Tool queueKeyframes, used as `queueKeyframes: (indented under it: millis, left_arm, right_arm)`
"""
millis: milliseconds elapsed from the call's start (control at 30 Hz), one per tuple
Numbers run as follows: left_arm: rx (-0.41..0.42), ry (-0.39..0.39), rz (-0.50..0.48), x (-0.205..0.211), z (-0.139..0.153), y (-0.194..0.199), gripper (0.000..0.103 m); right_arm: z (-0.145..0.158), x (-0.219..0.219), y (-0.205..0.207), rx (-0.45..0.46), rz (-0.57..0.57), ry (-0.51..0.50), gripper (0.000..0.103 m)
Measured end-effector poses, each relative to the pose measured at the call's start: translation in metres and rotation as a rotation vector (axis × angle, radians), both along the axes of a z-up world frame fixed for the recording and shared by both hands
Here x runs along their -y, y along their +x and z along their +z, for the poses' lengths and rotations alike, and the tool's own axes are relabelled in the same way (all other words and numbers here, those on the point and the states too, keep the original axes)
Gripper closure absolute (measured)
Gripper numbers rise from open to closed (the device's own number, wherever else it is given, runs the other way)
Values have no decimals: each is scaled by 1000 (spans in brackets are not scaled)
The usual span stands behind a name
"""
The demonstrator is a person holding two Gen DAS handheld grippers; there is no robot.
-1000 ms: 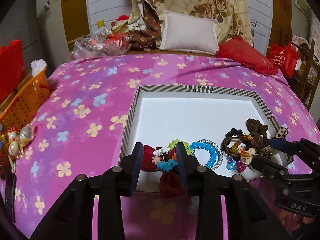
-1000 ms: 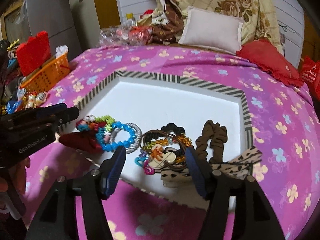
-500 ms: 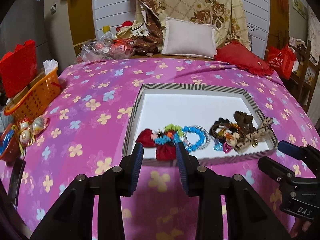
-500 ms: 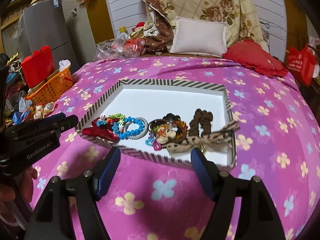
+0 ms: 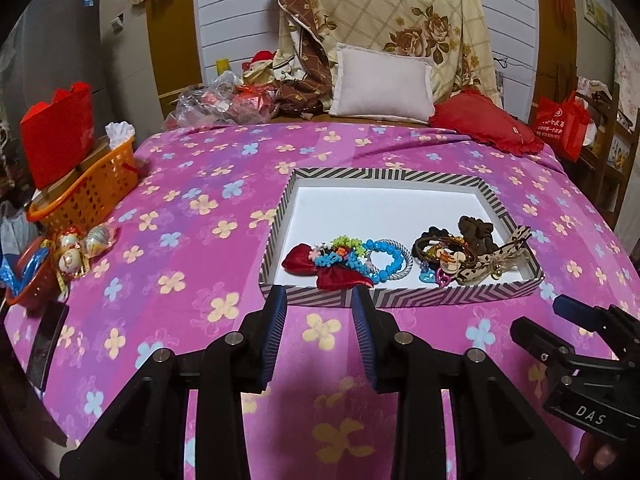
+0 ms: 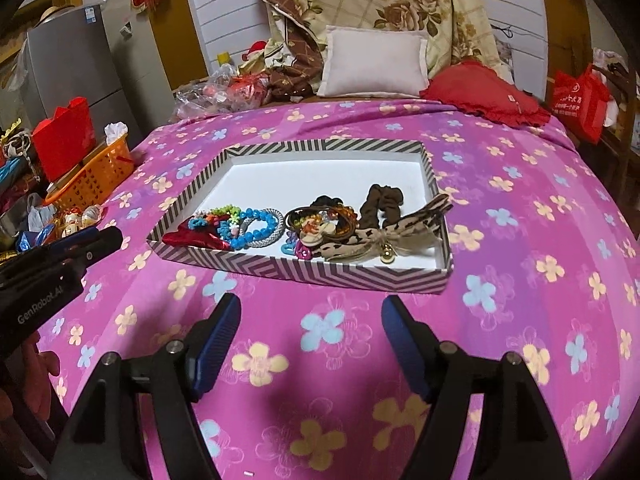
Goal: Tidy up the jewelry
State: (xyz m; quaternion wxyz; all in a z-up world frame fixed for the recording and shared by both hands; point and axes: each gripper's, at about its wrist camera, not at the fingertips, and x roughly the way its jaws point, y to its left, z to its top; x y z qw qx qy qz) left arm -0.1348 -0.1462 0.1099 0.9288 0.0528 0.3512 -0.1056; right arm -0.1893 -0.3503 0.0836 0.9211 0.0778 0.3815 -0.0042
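Observation:
A striped-rim white tray (image 5: 400, 300) (image 6: 304, 272) lies on the pink flowered bedspread. Along its near side lie a red bow (image 5: 316, 266) (image 6: 192, 238), a blue bead bracelet (image 5: 388, 258) (image 6: 256, 228), a colourful flower bracelet (image 5: 340, 252), a heap of brown hair ties (image 5: 444, 250) (image 6: 324, 220), a brown scrunchie (image 5: 478, 232) (image 6: 382, 200) and a leopard bow (image 5: 496, 260) (image 6: 384, 236). My left gripper (image 5: 320, 300) is open and empty just short of the tray's near rim. My right gripper (image 6: 312, 312) is wide open and empty, further back over the bedspread.
An orange basket (image 5: 92, 188) with a red box (image 5: 58, 132) stands off the bed's left edge, with wrapped trinkets (image 5: 76, 252) nearby. A white pillow (image 5: 384, 84), a red cushion (image 5: 488, 128) and plastic bags (image 5: 224, 100) lie at the bed's head.
Both grippers have drawn back and up from the tray, empty. The jewelry stays in the tray.

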Motion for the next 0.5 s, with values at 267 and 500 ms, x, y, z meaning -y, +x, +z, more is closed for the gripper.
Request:
queueKeyframes:
  millis: [267, 500]
  left_arm:
    - [28, -7, 3, -7, 11, -18, 75]
    - [57, -15, -2, -8, 20, -33, 75]
  right_arm:
    - [12, -6, -15, 21, 1, -17, 27]
    - [25, -16, -28, 57, 9, -45, 17]
